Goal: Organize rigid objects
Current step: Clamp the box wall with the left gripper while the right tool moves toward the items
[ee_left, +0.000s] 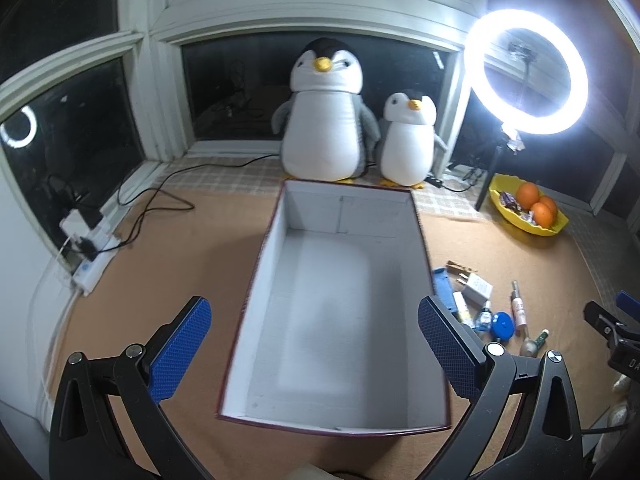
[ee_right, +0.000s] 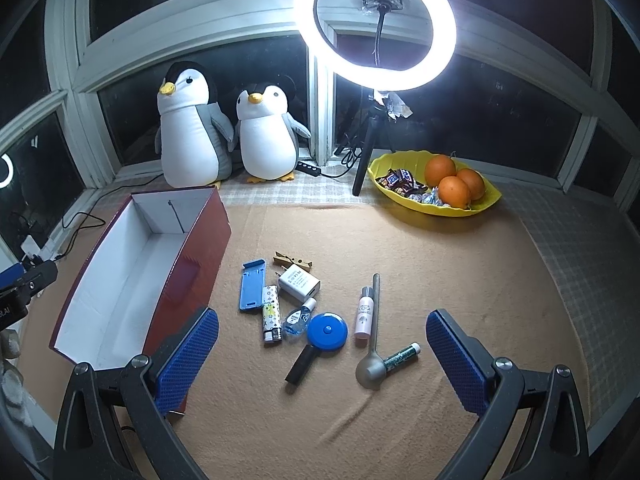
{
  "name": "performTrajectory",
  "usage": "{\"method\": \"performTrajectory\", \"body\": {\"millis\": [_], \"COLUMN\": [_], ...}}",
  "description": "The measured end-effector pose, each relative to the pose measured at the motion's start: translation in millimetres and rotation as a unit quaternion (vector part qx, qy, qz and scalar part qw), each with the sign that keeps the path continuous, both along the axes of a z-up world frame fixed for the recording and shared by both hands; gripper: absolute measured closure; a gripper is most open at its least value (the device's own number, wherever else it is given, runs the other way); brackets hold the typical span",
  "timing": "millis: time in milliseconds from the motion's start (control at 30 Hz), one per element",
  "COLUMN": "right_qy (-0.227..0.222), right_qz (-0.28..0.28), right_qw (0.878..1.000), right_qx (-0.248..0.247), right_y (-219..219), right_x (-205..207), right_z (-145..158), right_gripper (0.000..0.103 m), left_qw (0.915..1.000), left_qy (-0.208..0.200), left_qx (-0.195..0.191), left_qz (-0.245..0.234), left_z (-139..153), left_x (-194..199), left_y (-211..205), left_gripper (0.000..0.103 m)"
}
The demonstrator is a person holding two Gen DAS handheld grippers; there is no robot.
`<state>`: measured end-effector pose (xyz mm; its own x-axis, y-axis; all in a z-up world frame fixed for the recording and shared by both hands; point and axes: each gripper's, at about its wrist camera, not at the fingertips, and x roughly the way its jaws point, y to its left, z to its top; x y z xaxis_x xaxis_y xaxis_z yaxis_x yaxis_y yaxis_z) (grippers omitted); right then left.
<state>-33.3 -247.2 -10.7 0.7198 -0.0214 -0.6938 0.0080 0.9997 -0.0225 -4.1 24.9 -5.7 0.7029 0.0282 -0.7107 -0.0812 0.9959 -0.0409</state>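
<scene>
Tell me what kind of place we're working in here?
Most likely a home, on a bay-window ledge or padded platform, at night. Dark window panes wrap around, two plush penguins sit by the glass, and a ring light stands near a yellow fruit bowl.

A ring light (ee_right: 375,26) glares white and blows out its surroundings, while the windows (ee_left: 240,92) stay black and reflect it. The box (ee_left: 340,300) looks slightly blurred. Fisheye bending curves the window frames; corners fall dark.
</scene>
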Motion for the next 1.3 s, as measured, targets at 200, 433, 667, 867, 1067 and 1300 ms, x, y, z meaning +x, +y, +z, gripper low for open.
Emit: {"method": "performTrajectory", "body": {"millis": [200,433,667,867,1067,1300], "right_qy": [-0.006,-0.003,0.004,0.018,0.036,0.052], "right_qz": [-0.001,-0.005,-0.015,-0.036,-0.070,-0.116], "right_qw": [1.000,1.000,1.000,0.999,0.997,0.992], "right_qx": [0.003,0.005,0.009,0.013,0.010,0.017], "right_y": [-1,-4,-14,-30,-56,-93], "right_x": [0,1,2,3,2,0], "right_z": [-1,-6,-16,-28,-44,-61], "right_gripper": [0.001,0.009,0.010,0.010,0.010,0.010], "left_qw": [0.9993,0.9967,0.9930,0.9916,0.9918,0.9927], "left_qy": [0.017,0.051,0.085,0.104,0.106,0.108], "left_qx": [-0.001,-0.005,-0.043,-0.038,-0.028,-0.012], "left_qz": [0.032,0.062,0.070,0.067,0.065,0.052], "left_z": [-15,-40,-64,-79,-84,-88], "left_x": [-2,-1,4,8,12,16], "left_y": [27,53,72,69,69,62], "left_gripper": [0.001,0.011,0.045,0.059,0.077,0.092]}}
